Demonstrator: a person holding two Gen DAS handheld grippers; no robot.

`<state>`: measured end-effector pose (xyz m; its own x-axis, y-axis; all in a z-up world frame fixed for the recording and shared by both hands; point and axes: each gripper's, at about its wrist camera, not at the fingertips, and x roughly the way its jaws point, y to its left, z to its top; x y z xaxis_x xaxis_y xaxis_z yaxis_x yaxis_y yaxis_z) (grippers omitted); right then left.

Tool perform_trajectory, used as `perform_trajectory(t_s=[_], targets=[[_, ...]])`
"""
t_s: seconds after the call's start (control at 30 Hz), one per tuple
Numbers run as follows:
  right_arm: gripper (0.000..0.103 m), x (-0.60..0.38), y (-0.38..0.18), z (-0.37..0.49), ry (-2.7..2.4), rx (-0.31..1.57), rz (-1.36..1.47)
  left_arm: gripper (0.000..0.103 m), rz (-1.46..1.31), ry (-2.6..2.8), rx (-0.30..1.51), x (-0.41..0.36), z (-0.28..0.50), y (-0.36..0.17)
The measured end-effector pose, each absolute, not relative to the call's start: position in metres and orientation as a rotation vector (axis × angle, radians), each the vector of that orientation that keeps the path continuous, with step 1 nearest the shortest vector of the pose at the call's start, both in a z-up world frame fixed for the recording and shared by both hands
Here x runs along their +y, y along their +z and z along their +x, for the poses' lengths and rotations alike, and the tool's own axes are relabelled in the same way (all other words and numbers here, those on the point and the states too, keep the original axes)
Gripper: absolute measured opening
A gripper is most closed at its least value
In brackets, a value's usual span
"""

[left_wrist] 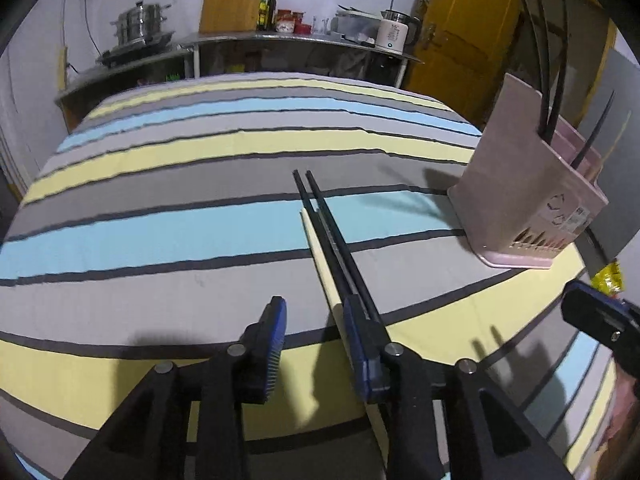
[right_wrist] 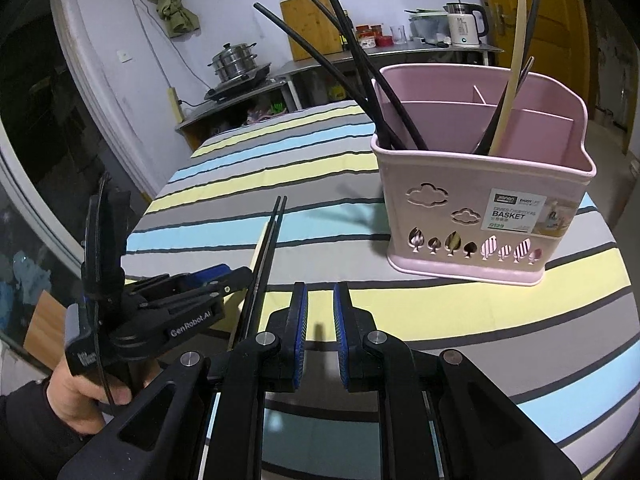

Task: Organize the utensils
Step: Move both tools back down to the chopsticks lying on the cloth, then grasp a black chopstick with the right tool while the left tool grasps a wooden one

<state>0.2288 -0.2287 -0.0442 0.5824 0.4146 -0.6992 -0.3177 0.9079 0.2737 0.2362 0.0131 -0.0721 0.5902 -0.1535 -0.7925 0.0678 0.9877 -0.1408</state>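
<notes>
Two black chopsticks (left_wrist: 332, 232) and a cream one (left_wrist: 316, 248) lie side by side on the striped tablecloth (left_wrist: 180, 240). My left gripper (left_wrist: 316, 340) is low over their near ends. Its jaws are open, the gap between the pads is empty, and the sticks run along and under its right finger (left_wrist: 360, 352). The right wrist view shows the same black chopsticks (right_wrist: 268, 248) beside my left gripper (right_wrist: 228, 276), which a hand (right_wrist: 80, 400) holds. My right gripper (right_wrist: 320, 320) hovers over the cloth, open by a narrow gap, holding nothing. A pink divided basket (right_wrist: 460, 200) stands upright ahead of it.
The basket (left_wrist: 516, 184) holds several black chopsticks (right_wrist: 352, 60) and a cream one (right_wrist: 512, 72) in separate compartments. Behind the table a metal counter (left_wrist: 280, 40) carries pots, bottles, a kettle and a wooden board. A yellow door (left_wrist: 468, 24) is at the right.
</notes>
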Motion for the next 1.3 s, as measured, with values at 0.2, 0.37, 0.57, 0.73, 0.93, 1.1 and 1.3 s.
perform_trajectory(t_s=[0.2, 0.37, 0.57, 0.73, 0.93, 1.1, 1.3], targets=[[0.013, -0.229, -0.044, 0.226, 0.431, 0.847, 0.126, 0.041, -0.078, -0.064, 0.918, 0.013, 0.231, -0.073], [0.013, -0.229, -0.045, 0.226, 0.43, 0.85, 0.132, 0.047, -0.055, -0.077, 0.929, 0.006, 0.236, -0.075], [0.013, -0.228, -0.042, 0.223, 0.426, 0.843, 0.122, 0.047, 0.01, -0.053, 0.908, 0.0, 0.232, -0.074], [0.013, -0.229, -0.043, 0.224, 0.425, 0.847, 0.127, 0.015, 0.004, -0.023, 0.914, 0.012, 0.226, -0.072], [0.013, -0.213, -0.05, 0.23, 0.456, 0.864, 0.116, 0.008, -0.084, -0.025, 0.936, 0.046, 0.223, -0.072], [0.013, -0.192, -0.062, 0.249, 0.471, 0.888, 0.103, 0.008, -0.13, -0.032, 0.952, 0.062, 0.233, -0.072], [0.013, -0.164, -0.075, 0.285, 0.471, 0.917, 0.095, 0.008, -0.133, -0.051, 0.969, 0.067, 0.25, -0.072]])
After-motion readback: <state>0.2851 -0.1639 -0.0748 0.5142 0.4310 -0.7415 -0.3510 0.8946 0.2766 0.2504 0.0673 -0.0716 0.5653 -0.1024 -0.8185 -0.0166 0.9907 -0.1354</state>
